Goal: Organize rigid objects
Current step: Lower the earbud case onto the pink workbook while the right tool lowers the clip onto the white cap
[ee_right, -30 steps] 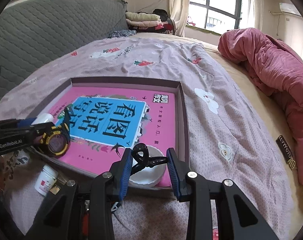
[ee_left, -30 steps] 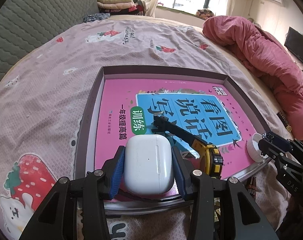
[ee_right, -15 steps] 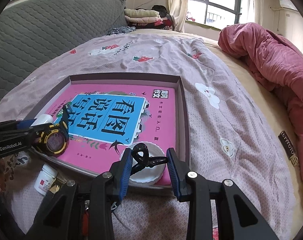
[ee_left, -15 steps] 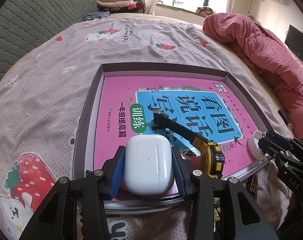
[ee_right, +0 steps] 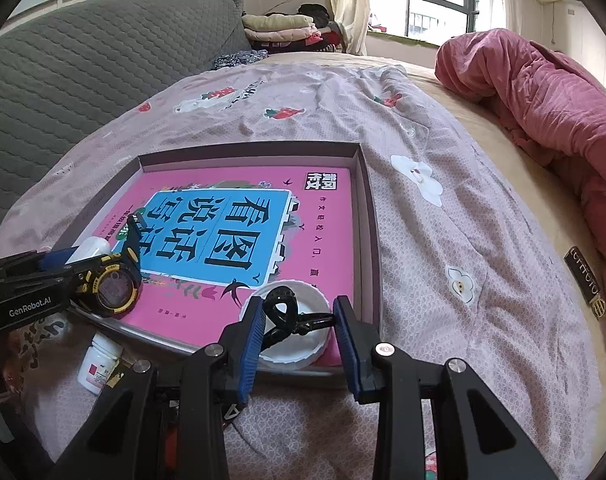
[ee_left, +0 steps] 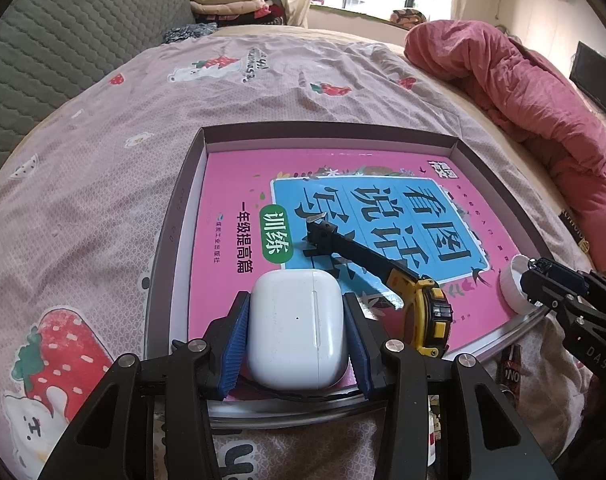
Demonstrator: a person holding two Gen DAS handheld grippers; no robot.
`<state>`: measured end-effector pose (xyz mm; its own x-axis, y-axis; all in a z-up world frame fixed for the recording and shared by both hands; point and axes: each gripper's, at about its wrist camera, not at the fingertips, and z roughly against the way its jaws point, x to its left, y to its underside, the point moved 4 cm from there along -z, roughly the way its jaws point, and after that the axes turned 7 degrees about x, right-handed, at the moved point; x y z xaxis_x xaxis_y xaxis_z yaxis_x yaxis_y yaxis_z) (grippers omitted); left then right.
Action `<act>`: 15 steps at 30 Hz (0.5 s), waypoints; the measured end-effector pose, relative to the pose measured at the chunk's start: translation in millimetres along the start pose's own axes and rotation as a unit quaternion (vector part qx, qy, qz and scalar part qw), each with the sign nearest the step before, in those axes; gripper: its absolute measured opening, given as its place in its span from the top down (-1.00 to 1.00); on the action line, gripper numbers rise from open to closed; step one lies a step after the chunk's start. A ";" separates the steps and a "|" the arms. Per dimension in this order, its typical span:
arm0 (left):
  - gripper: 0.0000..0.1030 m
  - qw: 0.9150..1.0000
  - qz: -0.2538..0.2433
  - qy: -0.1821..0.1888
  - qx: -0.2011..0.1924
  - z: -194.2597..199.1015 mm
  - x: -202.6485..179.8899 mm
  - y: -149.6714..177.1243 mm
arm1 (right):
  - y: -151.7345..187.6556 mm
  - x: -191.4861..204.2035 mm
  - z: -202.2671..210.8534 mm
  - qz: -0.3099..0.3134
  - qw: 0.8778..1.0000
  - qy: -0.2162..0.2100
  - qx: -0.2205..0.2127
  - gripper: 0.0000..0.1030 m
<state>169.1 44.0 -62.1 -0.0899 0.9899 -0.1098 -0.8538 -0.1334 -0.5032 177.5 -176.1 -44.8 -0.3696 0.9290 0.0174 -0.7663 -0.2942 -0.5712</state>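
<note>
Pinching the white earbud case (ee_left: 299, 330) upright between the blue pads (ee_left: 235, 332) of the left gripper (ee_left: 295, 308), jaws pressing on both of its sides, just above the near edge of the shallow dark tray (ee_left: 171, 240). Lying flat inside that tray and filling most of its floor: a pink book (ee_left: 231, 200) with a blue title panel. Resting on the book just right of the case: a yellow and black watch (ee_left: 427, 316), strap stretching away across the blue panel. Sitting at the near right corner of the tray: a white round lid (ee_right: 291, 350), open side up. Gripping a black clip (ee_right: 281, 312) between the blue pads (ee_right: 251, 336) of the right gripper (ee_right: 299, 320), jaws fairly wide apart yet bearing on the clip from both sides, directly over the lid; touching the lid or hanging clear of it, impossible to tell. Showing at the left of the right wrist view: the left gripper's black fingers with the white case, just beside the watch. Lying on the strawberry-print bedsheet (ee_right: 423, 264) outside the tray's near edge: a small white bottle (ee_right: 99, 364) with a pink label. Bunching along the far right of the bed: a pink quilt (ee_right: 543, 100), well apart from the tray.
</note>
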 end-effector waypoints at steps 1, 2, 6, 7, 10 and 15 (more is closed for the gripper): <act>0.10 1.000 0.000 0.000 0.000 -0.1 -0.2 0.1 | 0.1 0.1 0.1 0.000 1.000 0.000 0.000 0.31; 0.10 1.000 -0.001 -0.001 0.000 -0.2 -0.4 0.2 | 0.0 0.2 0.0 0.000 1.000 0.000 0.000 0.31; 0.10 1.000 -0.004 -0.005 0.002 -1.3 -1.0 0.4 | 0.0 0.2 0.1 0.000 1.000 0.000 0.000 0.30; 0.10 1.000 -0.004 -0.005 0.003 -1.3 -1.0 0.5 | 0.0 0.1 0.2 0.000 1.000 0.000 -0.001 0.30; 0.10 1.000 -0.007 -0.009 0.005 -2.1 -1.2 0.9 | -0.5 -0.5 1.2 -0.003 1.000 0.000 -0.003 0.30; 0.10 1.000 -0.017 -0.020 0.011 -5.3 -2.7 1.1 | -2.2 -2.1 4.4 -0.009 1.000 -0.004 -0.011 0.28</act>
<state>171.1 40.9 -66.9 -0.0807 0.9951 -0.0580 -0.8681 -0.0987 -0.4865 177.6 -178.4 -40.0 -0.3601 0.9322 0.0352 -0.7616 -0.2720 -0.5883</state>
